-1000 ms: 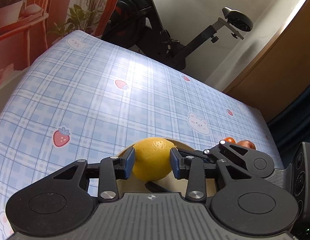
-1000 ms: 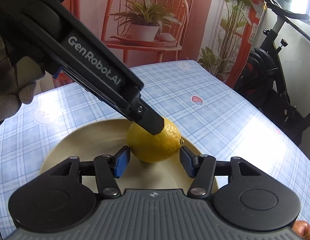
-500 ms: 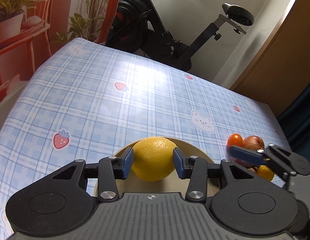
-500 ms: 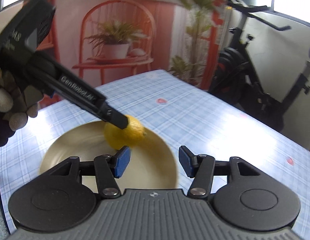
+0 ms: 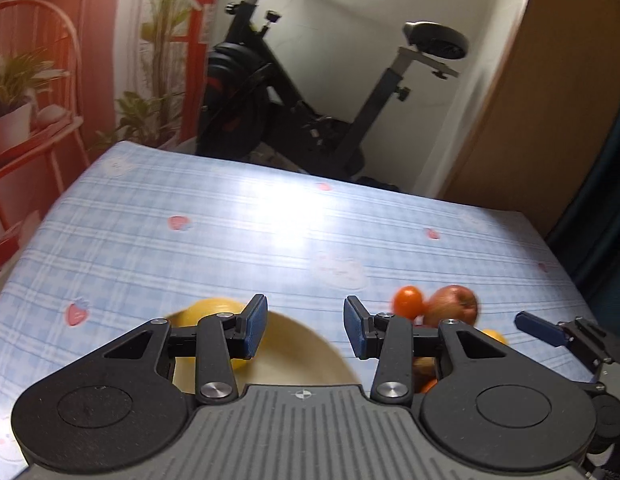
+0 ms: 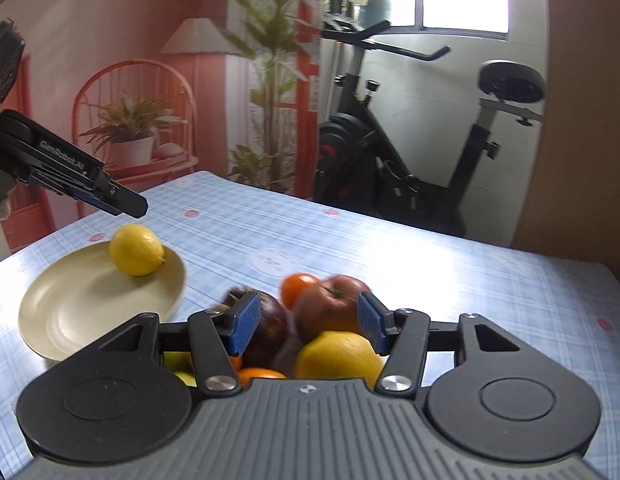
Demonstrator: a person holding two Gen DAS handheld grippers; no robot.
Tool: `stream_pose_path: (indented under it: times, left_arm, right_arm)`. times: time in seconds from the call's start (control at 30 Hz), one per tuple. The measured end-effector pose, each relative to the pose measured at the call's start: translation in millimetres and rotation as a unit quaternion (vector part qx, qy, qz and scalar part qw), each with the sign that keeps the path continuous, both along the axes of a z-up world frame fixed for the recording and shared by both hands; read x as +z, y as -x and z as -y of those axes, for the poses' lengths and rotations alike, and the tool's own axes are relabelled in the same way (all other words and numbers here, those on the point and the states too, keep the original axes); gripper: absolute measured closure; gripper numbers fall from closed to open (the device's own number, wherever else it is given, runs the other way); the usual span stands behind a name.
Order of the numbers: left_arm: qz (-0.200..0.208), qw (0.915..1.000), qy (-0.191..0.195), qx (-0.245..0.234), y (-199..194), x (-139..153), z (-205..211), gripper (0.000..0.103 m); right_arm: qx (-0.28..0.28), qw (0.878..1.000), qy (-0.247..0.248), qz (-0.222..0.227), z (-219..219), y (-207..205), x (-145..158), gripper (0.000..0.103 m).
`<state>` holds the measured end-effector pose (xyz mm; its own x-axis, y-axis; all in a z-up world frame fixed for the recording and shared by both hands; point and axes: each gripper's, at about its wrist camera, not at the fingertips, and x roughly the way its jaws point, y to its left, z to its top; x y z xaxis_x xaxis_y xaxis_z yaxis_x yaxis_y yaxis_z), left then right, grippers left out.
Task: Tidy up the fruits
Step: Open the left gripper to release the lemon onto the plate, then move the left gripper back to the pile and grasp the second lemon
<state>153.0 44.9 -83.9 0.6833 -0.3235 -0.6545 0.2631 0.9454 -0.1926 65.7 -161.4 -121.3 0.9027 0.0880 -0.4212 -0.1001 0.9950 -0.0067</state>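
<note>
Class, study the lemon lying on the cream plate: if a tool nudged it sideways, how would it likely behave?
The lemon is rounded and lies free near the rim of the shallow plate, so it would probably roll. The low rim might not stop it. Its skin looks firm, so it likely would not dent.

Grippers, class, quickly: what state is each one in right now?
Left gripper: open, jaws closing, holding nothing.
Right gripper: open, empty, over the fruit pile.
</note>
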Motion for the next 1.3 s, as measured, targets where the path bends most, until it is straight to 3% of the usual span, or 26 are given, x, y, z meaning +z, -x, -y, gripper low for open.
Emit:
stream_pose_path:
  times: [0.23,0.4,0.77,1.3]
  left_arm:
    - [-0.003,0.9989,-0.011,-0.047,5.1,-1.4,52.1,0.059]
    - [-0.03,0.9966,0.003,-0.076,1.8,-6.9,72.4,0.059]
    - [-0.071,0.9881,0.008,-0.136,-6.0,-21.0,115.0,0.063]
    - [-0.125,0.9804,0.038,-0.148,-18.6,-44.2,140.1,0.065]
  right_arm:
    - [-0.017,0.999,-0.027,0.004,28.5,22.8,-11.4,0.046]
    - [-0.003,1.0,-0.021,-0.003,26.8,27.0,-20.7,0.046]
    - [0.026,0.995,-0.077,-0.058,40.3,2.3,-33.5,0.046]
    - [0.031,0.988,-0.121,-0.088,51.6,-18.9,-37.9,0.045]
